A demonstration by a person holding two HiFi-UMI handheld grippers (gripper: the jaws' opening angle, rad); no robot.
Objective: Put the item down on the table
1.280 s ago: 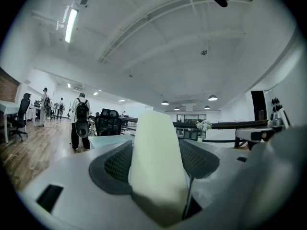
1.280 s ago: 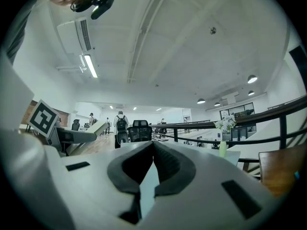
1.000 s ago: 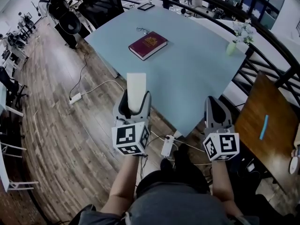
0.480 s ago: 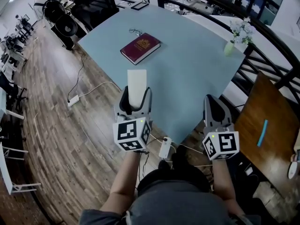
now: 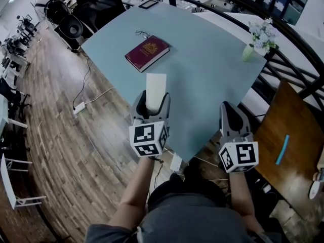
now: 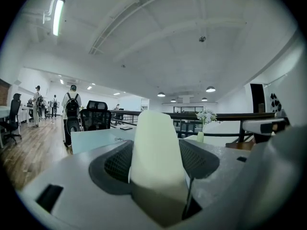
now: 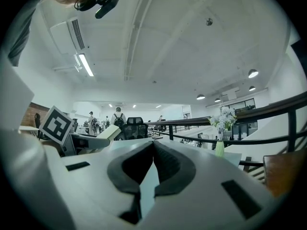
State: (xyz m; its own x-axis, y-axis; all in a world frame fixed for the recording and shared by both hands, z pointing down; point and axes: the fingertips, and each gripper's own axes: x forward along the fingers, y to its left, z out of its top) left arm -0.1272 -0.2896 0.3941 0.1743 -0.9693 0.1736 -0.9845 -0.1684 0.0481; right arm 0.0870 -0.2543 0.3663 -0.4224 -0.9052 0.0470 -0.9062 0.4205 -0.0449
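A pale cream, flat, tapered block stands upright between the jaws of my left gripper, which is shut on it. In the left gripper view the block fills the gap between the dark pads. The left gripper hovers over the near corner of the light blue table. My right gripper hangs beside it over the table's near edge, shut with nothing in it; its tips meet in the right gripper view.
A dark red book lies mid-table with spectacles behind it. A small vase of flowers stands at the right edge and a dark tablet at the far edge. A brown table is at right.
My left gripper has carried the block forward and a little right, from beside the table's corner to over its near edge. The right gripper has stayed put.
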